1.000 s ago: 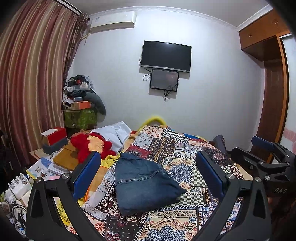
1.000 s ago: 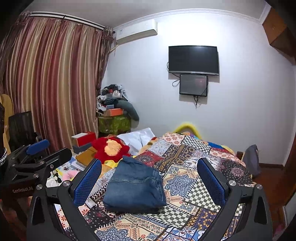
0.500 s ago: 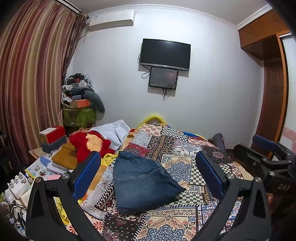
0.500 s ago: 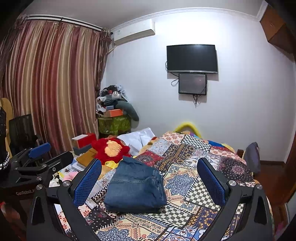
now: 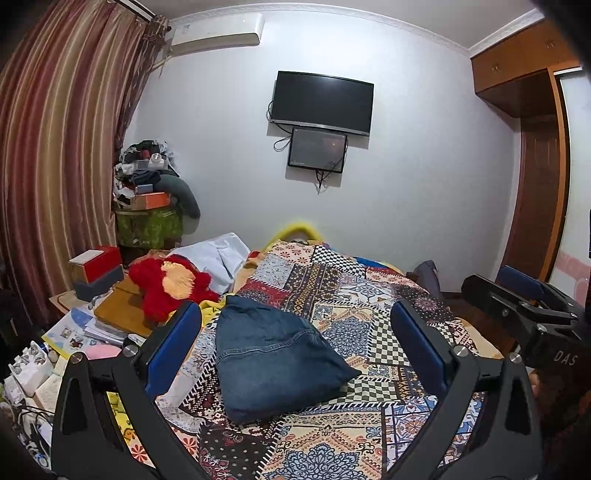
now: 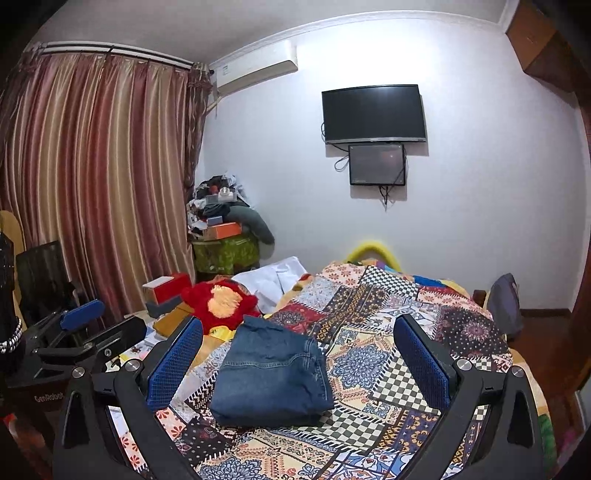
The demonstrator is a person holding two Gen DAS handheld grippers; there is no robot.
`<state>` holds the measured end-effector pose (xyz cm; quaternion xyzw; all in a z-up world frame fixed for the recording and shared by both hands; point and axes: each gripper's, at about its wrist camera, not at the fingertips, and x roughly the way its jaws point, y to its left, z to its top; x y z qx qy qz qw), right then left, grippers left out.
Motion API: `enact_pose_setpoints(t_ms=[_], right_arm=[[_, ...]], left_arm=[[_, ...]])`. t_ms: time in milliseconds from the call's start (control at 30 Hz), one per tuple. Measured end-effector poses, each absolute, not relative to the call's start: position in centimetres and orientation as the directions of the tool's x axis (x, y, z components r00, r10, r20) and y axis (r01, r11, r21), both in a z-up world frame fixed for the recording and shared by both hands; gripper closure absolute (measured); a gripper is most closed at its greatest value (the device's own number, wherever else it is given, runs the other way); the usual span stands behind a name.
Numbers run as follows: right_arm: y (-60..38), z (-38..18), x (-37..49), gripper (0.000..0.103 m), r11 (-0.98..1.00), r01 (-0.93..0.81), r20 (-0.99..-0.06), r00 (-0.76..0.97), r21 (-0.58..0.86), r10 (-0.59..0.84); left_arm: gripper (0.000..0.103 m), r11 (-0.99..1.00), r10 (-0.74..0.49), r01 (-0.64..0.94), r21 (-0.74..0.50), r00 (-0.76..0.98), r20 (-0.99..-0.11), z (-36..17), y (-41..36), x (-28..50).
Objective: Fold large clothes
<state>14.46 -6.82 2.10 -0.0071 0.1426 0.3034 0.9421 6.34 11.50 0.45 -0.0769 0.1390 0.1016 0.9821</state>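
Here, jeans: a folded pair of blue jeans (image 5: 273,365) lies on the bed (image 5: 354,443), a thick, roughly square bundle, towards the bed's left half and near the cameras.
Bed cover: a patchwork quilt (image 6: 388,354) in checks and flower prints covers the bed under the jeans.
Left tool (image 5: 295,350): held above the near end of the bed, its two blue-padded fingers spread wide with nothing between them; the jeans show in the gap, lying lower down and apart from the pads.
Right tool (image 6: 297,362): likewise spread wide and gripping nothing, held clear of the jeans; in the left view it shows at the right edge.
Left of the bed: a red plush toy (image 5: 170,284) lies beside a white cloth (image 5: 218,258), with a red box (image 5: 96,260) and papers on a low surface (image 5: 66,299) further left.
Far wall: a black television (image 6: 373,114) hangs above a smaller dark screen (image 6: 376,164); an air conditioner (image 5: 218,33) sits high up by the striped curtain (image 6: 96,177).
Far left corner: a heap of clothes and boxes (image 6: 221,218) stands on a green container.
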Motion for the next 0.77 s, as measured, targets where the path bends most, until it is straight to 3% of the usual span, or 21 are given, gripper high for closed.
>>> enact_pose_setpoints(t_ms=[767], right_arm=[[-8.2, 1.8, 15.9, 0.0, 0.822, -0.544, -0.294, 0.768, 0.17, 0.569]], left_arm=[[0.0, 0.976, 0.149, -0.189, -0.107, 0.942, -0.301, 0.2, 11.8, 6.9]])
